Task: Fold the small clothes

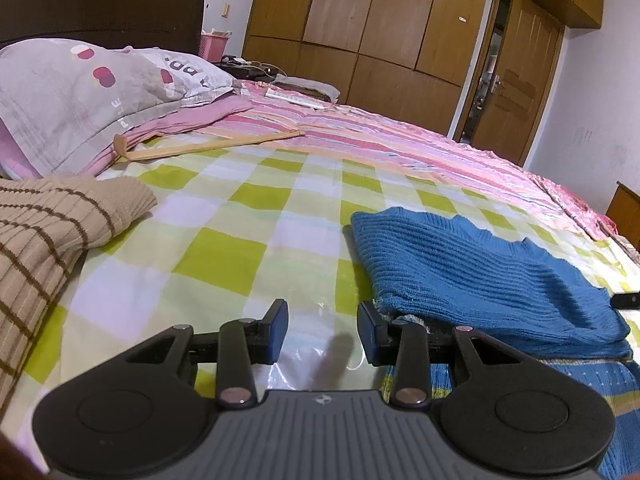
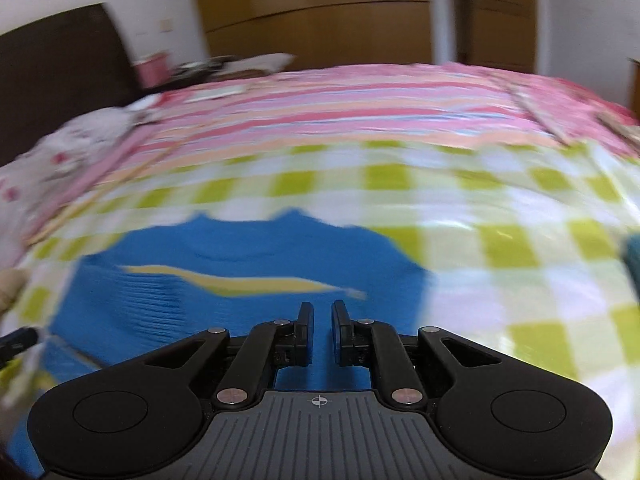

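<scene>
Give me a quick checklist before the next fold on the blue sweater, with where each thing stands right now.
1. Left gripper empty, jaws apart: ok.
2. Right gripper empty, narrow gap between its jaws: ok.
3. Blue sweater on the checked sheet, one side already folded over: ok.
4. Sweater edge beside the left gripper's right finger: ok.
5. Beige striped garment apart from the sweater: ok.
6. Right wrist view sharp enough to aim: not ok, blurred.

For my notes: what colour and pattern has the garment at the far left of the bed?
Beige knit garment with thin dark brown stripes, seen best in the left wrist view.
</scene>
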Action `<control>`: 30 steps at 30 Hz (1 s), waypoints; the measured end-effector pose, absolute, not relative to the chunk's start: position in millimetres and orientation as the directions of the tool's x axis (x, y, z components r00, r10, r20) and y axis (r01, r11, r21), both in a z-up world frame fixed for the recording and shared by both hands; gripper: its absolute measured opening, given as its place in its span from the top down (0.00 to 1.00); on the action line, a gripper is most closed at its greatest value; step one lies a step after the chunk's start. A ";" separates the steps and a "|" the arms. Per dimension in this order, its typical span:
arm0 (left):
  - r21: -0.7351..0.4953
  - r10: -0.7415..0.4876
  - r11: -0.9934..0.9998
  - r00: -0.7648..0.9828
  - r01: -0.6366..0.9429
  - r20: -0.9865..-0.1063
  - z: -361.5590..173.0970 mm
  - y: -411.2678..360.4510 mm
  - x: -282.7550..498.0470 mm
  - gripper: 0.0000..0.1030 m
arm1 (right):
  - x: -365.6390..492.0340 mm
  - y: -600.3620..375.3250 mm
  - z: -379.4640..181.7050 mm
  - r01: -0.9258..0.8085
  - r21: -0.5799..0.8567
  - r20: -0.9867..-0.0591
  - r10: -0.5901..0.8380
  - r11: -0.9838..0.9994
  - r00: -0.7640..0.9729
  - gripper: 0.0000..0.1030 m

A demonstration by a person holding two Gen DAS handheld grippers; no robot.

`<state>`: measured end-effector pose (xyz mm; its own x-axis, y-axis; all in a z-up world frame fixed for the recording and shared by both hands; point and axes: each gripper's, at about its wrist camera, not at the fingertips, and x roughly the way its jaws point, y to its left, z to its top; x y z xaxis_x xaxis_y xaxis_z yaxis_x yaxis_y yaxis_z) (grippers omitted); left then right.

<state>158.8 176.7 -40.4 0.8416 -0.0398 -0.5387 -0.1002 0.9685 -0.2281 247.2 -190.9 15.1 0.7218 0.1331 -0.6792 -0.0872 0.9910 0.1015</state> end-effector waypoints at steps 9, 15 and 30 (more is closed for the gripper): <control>-0.213 -0.041 0.973 0.836 -0.091 -0.547 -43.2 172.9 160.2 0.58 | 248.0 -205.2 -7.4 -0.058 0.190 -0.719 0.179 0.980 0.672 0.74; -0.218 -0.042 0.972 0.841 -0.090 -0.539 -42.2 172.9 158.8 0.58 | 244.2 -201.3 -3.0 -0.079 0.223 -0.731 0.220 0.972 0.646 0.97; -0.158 -0.001 0.983 0.864 -0.091 -0.503 -29.9 162.4 154.3 0.58 | 216.8 -196.6 11.6 -0.017 0.065 -0.657 0.056 0.998 0.752 0.86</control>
<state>154.3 162.4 -29.9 0.8641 -0.0006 -0.5033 -0.0912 0.9833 -0.1578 216.8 -196.6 11.6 0.7522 0.0560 -0.6565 -0.0175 0.9977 0.0651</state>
